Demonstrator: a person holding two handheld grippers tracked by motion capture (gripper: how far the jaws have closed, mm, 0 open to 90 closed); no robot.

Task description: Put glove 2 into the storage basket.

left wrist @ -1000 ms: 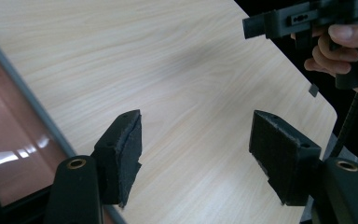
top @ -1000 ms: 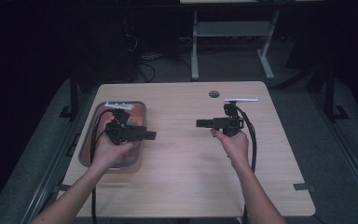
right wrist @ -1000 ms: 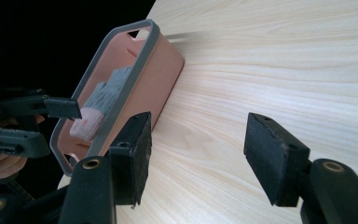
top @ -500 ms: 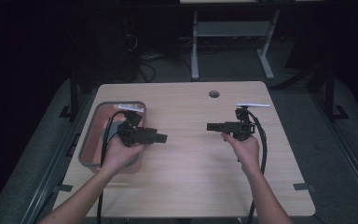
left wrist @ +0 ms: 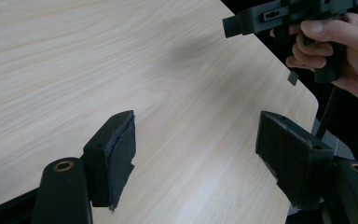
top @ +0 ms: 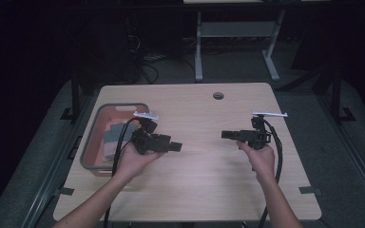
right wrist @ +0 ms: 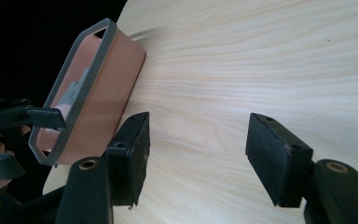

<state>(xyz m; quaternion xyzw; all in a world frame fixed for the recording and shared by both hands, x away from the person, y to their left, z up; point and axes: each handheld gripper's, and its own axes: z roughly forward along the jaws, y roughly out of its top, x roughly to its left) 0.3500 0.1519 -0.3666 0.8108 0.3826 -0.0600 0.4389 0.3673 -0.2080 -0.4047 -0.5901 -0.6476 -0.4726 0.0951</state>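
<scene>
Dark floor and a metal stand frame the pale wooden table [top: 204, 161] in the high view, where a grey-rimmed orange bin [top: 95, 137] sits at the near-left side with folded grey cloths [top: 113, 137] inside. The left claw [top: 177, 147] hovers just right of the bin, the right claw [top: 224, 135] well apart from it across bare wood; the two point at each other, neither holding anything.

From the left gripper view, the left claw [left wrist: 196, 149] has just been opening further and stands wide over bare tabletop, nothing between its pads, with the right hand [left wrist: 335, 46] beyond.

From the right gripper view, the right claw [right wrist: 198, 149] gapes empty too, the bin [right wrist: 112, 88] beyond its left jaw.

Judging by this, the cloths lie in the bin and whatever work remains has no grip started.
</scene>
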